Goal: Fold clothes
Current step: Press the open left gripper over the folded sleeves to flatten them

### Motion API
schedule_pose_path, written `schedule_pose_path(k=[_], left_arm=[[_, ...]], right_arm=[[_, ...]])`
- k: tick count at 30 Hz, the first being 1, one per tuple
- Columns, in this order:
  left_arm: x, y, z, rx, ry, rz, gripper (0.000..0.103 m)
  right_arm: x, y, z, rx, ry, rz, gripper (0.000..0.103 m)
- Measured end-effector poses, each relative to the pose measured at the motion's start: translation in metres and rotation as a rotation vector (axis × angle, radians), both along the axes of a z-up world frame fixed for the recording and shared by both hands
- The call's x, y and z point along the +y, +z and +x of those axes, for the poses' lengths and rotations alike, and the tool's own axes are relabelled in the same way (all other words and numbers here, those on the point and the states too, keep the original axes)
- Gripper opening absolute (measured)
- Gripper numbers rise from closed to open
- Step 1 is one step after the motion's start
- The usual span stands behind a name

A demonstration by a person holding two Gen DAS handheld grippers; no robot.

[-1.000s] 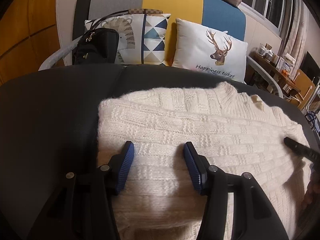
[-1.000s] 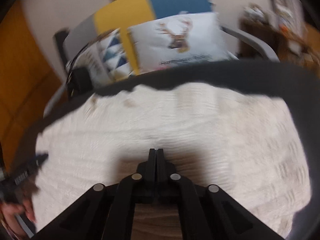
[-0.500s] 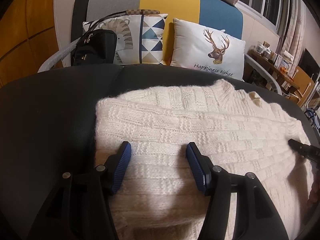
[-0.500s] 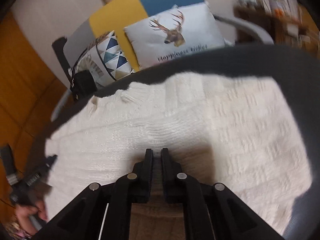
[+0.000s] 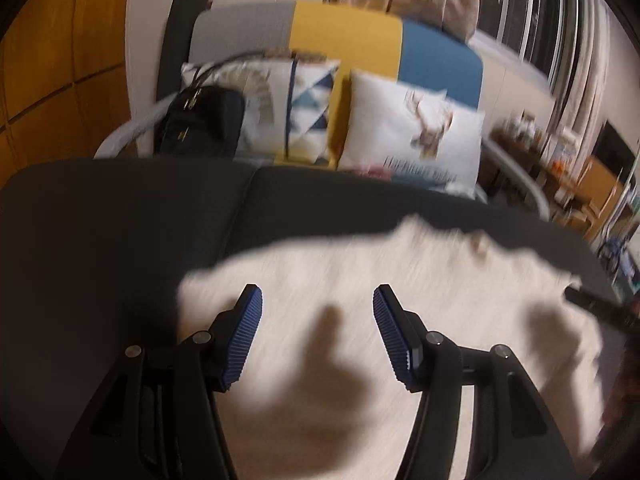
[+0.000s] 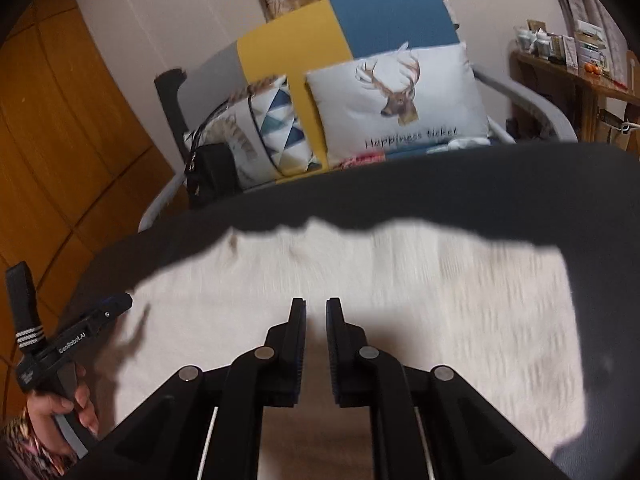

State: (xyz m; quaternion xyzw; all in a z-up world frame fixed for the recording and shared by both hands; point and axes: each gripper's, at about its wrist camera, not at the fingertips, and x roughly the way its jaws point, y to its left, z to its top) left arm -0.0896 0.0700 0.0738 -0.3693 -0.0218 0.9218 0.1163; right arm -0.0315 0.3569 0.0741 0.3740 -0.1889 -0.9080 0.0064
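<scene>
One cream knitted sweater [image 5: 420,288] lies spread flat on a dark padded surface [image 5: 120,240], and it is the only garment on it. Two handheld grippers hang above it.

The left gripper [image 5: 318,302] hovers over the sweater's left part, its blue-padded jaws spread wide with nothing between them; they have just been opening a little further, and their shadow falls on the knit below. In the right wrist view a hand [image 6: 60,412] holds this gripper by its grip at the sweater's left edge.

The right gripper [image 6: 316,306] hangs over the middle of the sweater, its black jaws parted by a narrow gap, having just been opening, and no cloth is caught in them.

Behind the dark surface stands one sofa [image 6: 340,24] with a grey, yellow and blue back. On it, from the left: one black handbag [image 6: 210,172], one cushion with triangles [image 6: 276,128], one white cushion with a deer [image 6: 400,96]. Further right, a wooden shelf [image 6: 560,64] carries small items too blurred to name. Nothing lies on the sweater.
</scene>
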Motion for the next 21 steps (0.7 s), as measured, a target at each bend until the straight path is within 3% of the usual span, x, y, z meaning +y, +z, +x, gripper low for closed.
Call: schedule_pose_path(k=[3, 8, 9, 10, 16, 18, 21], left_arm=[[0.040, 0.003, -0.036, -0.021, -0.042, -0.022, 0.061], [0.075, -0.041, -0.081, -0.177, -0.098, -0.108, 0.061], [0.077, -0.049, -0.085, -0.187, -0.098, -0.127, 0.061], [0.077, -0.048, -0.082, -0.141, -0.098, -0.126, 0.061], [0.080, -0.052, -0.077, -0.106, -0.078, -0.147, 0.062], [0.080, -0.051, -0.077, -0.111, -0.084, -0.145, 0.064], [0.073, -0.041, -0.075, -0.121, -0.099, -0.093, 0.064]], right_arm=[[-0.004, 0.000, -0.040, -0.069, 0.021, 0.026, 0.009], [-0.001, -0.027, -0.096, -0.177, 0.055, 0.040, 0.005], [-0.001, -0.034, -0.105, -0.202, 0.065, 0.044, 0.004], [0.001, -0.040, -0.111, -0.219, 0.068, 0.052, 0.002], [0.020, -0.052, -0.111, -0.145, -0.075, 0.046, 0.000], [0.011, -0.047, -0.111, -0.148, -0.052, 0.111, 0.000], [0.021, -0.028, -0.095, -0.120, -0.045, 0.048, 0.002]])
